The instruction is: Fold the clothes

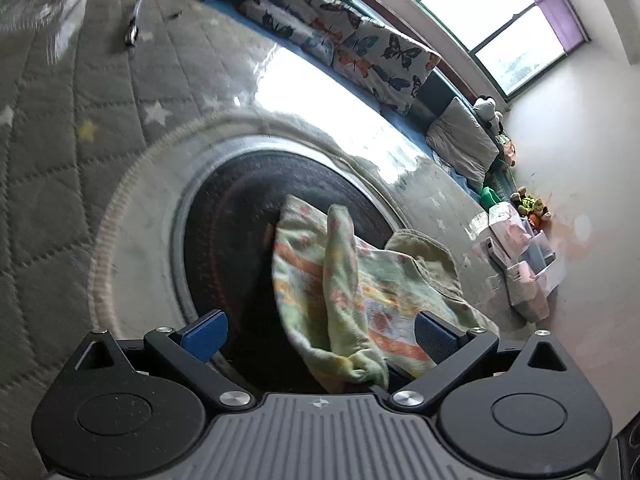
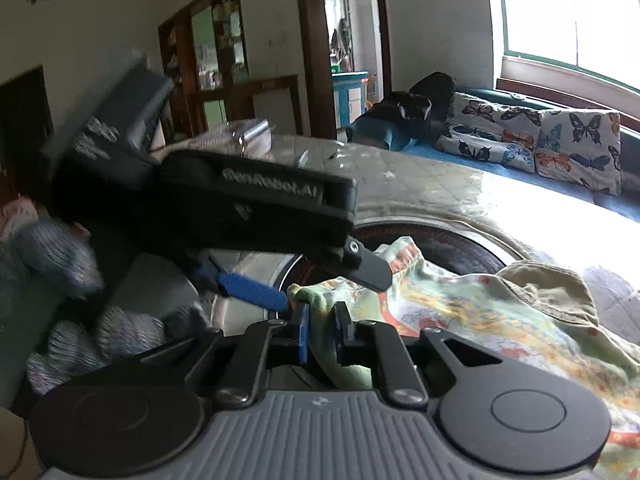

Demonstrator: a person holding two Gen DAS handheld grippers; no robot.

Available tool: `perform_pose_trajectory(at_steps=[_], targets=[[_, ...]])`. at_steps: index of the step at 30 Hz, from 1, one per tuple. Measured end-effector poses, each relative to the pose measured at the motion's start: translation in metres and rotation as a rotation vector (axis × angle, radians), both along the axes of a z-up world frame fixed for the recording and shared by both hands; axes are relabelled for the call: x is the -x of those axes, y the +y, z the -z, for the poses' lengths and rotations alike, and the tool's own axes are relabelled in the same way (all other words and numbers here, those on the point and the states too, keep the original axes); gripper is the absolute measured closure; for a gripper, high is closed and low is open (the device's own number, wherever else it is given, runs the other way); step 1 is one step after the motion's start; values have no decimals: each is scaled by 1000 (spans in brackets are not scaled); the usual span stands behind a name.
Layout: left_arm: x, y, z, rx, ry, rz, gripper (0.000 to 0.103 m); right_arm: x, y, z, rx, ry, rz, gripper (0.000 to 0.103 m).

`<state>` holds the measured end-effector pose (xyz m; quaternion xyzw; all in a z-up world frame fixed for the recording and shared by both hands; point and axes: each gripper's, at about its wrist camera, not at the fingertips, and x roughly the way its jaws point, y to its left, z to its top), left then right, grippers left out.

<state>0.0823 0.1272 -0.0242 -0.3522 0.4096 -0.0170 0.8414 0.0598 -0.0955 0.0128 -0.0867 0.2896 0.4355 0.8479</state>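
Where gripper pinches: cloth unseen.

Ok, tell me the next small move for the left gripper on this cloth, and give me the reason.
Probably close the left gripper on the patterned cloth. Its blue pads stand wide apart with a bunched fold of the cloth hanging between them, so nothing is held on that side. The right gripper is already pinched on an edge of the same cloth, so a second grip seems needed before it can be spread or folded.

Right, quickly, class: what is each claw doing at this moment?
Left claw: open, the patterned cloth hanging between its fingers, not clamped.
Right claw: shut on the patterned cloth.
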Motion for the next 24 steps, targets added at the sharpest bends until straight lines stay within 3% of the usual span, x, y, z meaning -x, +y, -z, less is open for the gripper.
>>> perform_pose_trajectory(at_steps=[7, 12, 20, 24], targets=[[-10, -8, 7, 85, 24, 11, 25, 0, -9, -1, -26, 10, -9, 92], [-14, -8, 14, 132, 46, 13, 60, -1, -16, -2, -45, 18, -16, 92], [-12, -7, 19, 137, 55, 0, 80, -1, -32, -2, -71, 37, -1, 90], [-11, -5, 20, 135, 56, -4, 83, -2, -47, -2, -73, 35, 56, 86]])
